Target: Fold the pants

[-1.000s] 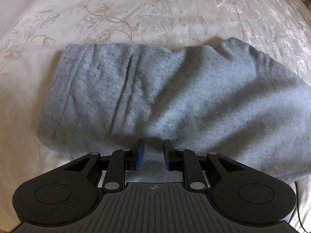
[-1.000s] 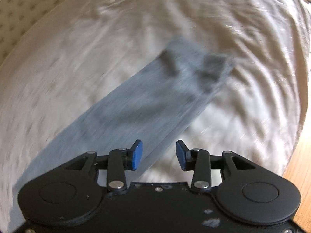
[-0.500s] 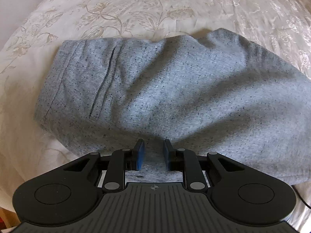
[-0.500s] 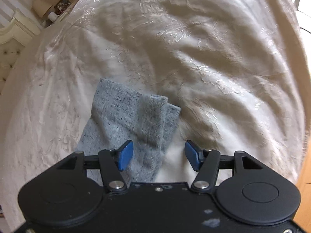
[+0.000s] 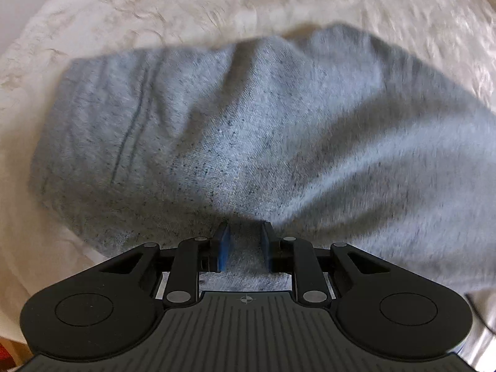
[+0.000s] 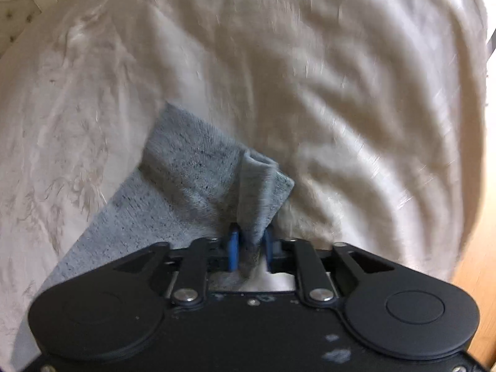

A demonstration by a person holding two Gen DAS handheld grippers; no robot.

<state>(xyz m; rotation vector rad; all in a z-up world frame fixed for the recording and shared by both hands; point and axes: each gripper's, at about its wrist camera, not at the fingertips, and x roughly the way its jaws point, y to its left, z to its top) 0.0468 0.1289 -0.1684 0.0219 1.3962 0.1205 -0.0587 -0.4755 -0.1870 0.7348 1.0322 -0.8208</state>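
Grey speckled pants [image 5: 235, 142] lie on a cream bedspread [image 5: 186, 6]. In the left wrist view the waist end fills the frame, and my left gripper [image 5: 243, 246] is shut on a fold of the near edge, with cloth bunched between its blue pads. In the right wrist view the leg end of the pants [image 6: 198, 179] runs from lower left to centre. My right gripper [image 6: 249, 246] is shut on the hem corner, which stands up pinched between its pads [image 6: 232, 248].
The embroidered bedspread [image 6: 341, 93] spreads wrinkled all around the pants. A wooden floor [image 6: 477, 279] shows past the bed's right edge. A pale tufted headboard [image 6: 18, 6] stands at the far left.
My right gripper has moved in on the leg hem and shut on it, lifting the corner. My left gripper keeps its hold on the waist edge; that view has shifted slightly.
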